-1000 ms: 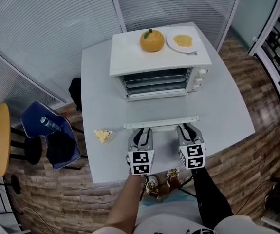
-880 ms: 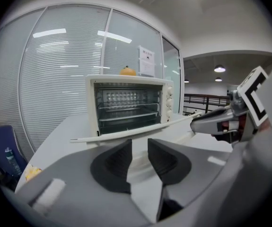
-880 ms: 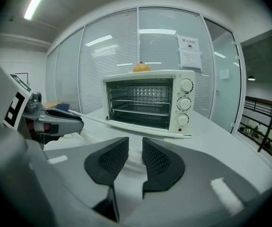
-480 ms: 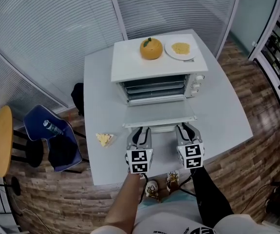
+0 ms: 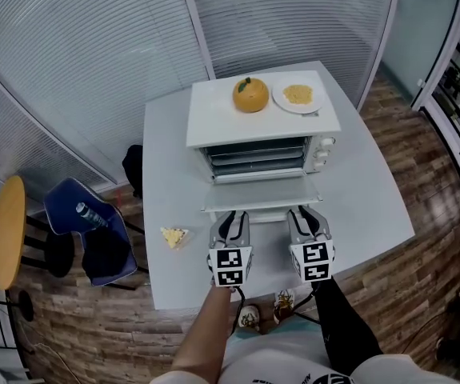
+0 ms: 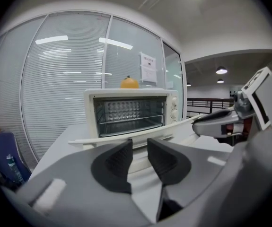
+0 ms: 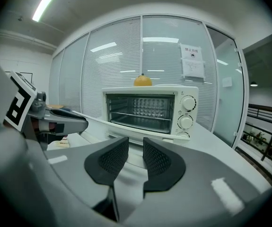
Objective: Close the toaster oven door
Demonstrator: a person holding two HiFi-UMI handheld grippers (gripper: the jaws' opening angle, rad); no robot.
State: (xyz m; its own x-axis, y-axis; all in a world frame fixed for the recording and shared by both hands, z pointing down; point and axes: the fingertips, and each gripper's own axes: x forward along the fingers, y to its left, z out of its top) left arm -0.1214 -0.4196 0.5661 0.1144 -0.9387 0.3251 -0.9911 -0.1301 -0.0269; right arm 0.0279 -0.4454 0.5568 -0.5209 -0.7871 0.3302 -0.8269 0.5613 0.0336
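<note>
The white boxy toaster oven stands at the middle of the pale grey table. Its drop-down door hangs open, roughly level, towards the person. The left gripper and right gripper sit at the door's front edge, jaws parted and pinching nothing. The left's jaws have just narrowed slightly. Judged step: raising the door. Next calls for an even upward, forward swing from both until it seats.

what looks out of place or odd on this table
An orange and a plate of food sit on top of the toaster oven, whose door is open. A wedge of food lies bare on the table, left of the door.
</note>
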